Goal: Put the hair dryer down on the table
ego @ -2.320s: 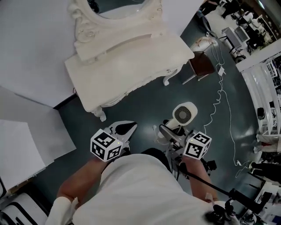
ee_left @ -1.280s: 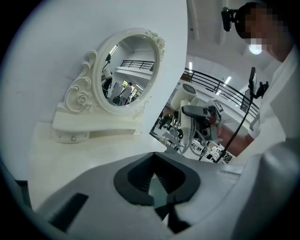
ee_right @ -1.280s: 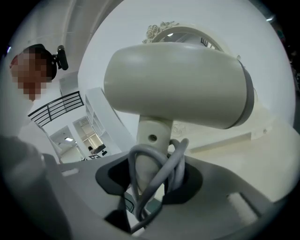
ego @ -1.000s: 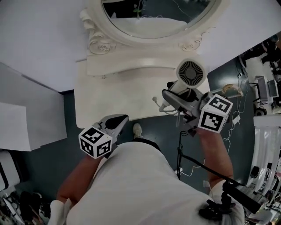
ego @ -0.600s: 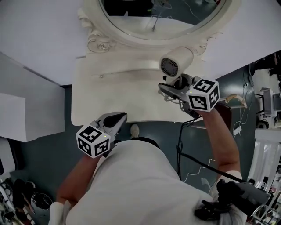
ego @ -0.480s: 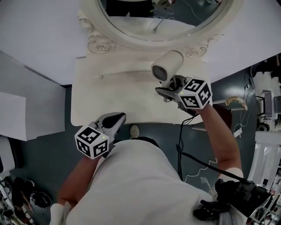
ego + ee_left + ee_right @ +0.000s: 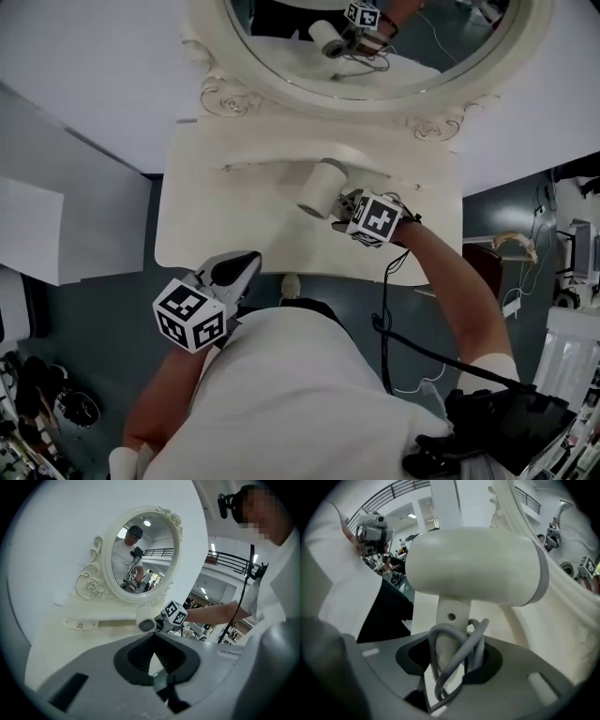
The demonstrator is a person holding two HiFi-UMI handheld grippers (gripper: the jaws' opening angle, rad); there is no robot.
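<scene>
The white hair dryer (image 7: 322, 187) hangs low over the white dressing table (image 7: 211, 220), just in front of the mirror's base; I cannot tell whether it touches the top. My right gripper (image 7: 349, 204) is shut on its handle and points steeply down. In the right gripper view the barrel (image 7: 473, 569) lies crosswise above the jaws (image 7: 452, 656), which clamp the handle and loops of grey cord (image 7: 459, 658). The left gripper (image 7: 242, 265) hovers shut and empty at the table's front edge. From the left gripper (image 7: 153, 641) view the dryer (image 7: 146, 623) shows end-on.
An oval mirror (image 7: 375, 47) in an ornate white frame stands at the table's back and reflects the dryer. A drawer knob (image 7: 78, 626) sits under its base. A chair (image 7: 502, 246) stands to the right on the dark floor, white panels (image 7: 37, 234) to the left.
The right gripper has brought the hair dryer down and left, from above the table's right front to low over its middle, rolling the barrel. The left gripper has hardly shifted.
</scene>
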